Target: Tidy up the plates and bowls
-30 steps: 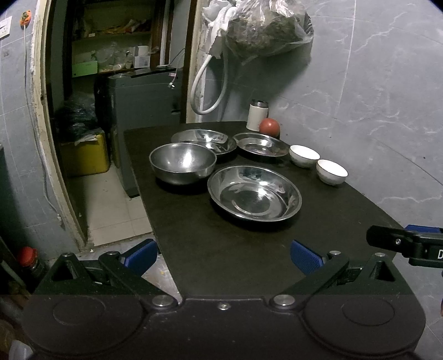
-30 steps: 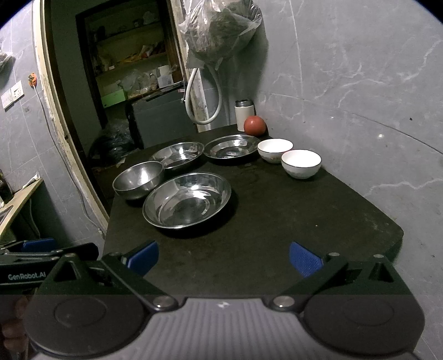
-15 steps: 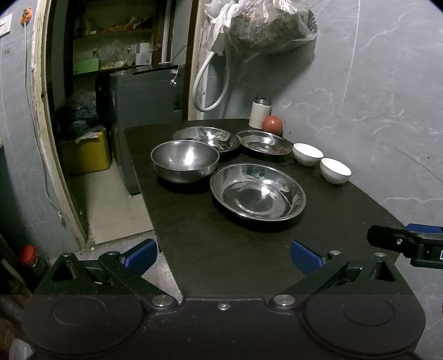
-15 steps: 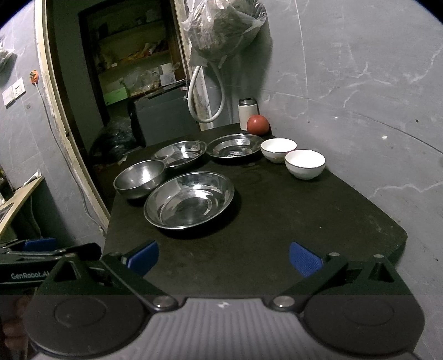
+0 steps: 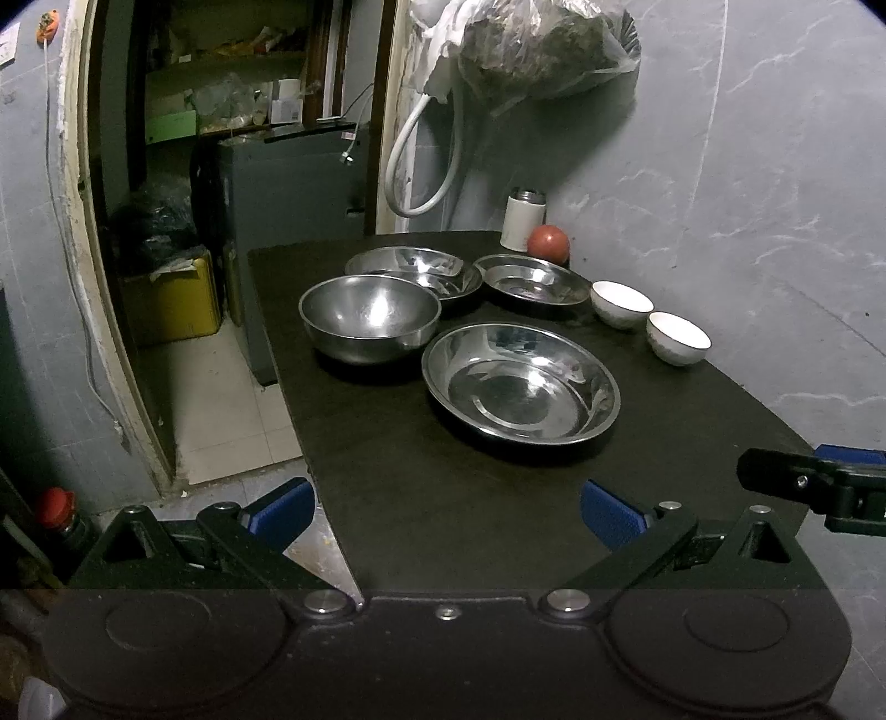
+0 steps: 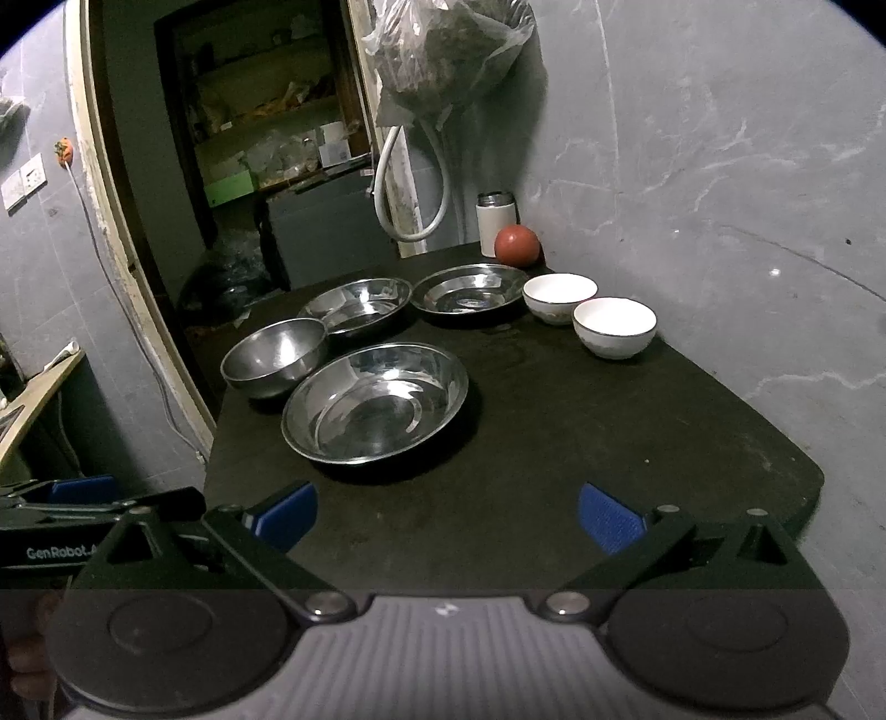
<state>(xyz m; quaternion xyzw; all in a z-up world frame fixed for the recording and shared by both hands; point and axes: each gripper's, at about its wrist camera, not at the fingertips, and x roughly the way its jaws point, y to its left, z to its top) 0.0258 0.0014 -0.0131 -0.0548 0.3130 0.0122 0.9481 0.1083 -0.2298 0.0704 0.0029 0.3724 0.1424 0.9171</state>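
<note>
A red round fruit (image 6: 516, 245) lies at the far end of the dark surface (image 6: 581, 443), touching or just beside a white canister with a metal lid (image 6: 496, 222). On the grey marble wall (image 6: 720, 138) above them hangs a full plastic bag (image 6: 448, 50), and a white hose (image 6: 412, 188) loops below it. Through the doorway, a yellow box (image 5: 171, 299) stands on the tiled floor (image 5: 221, 410), beside a grey cabinet (image 5: 293, 188).
</note>
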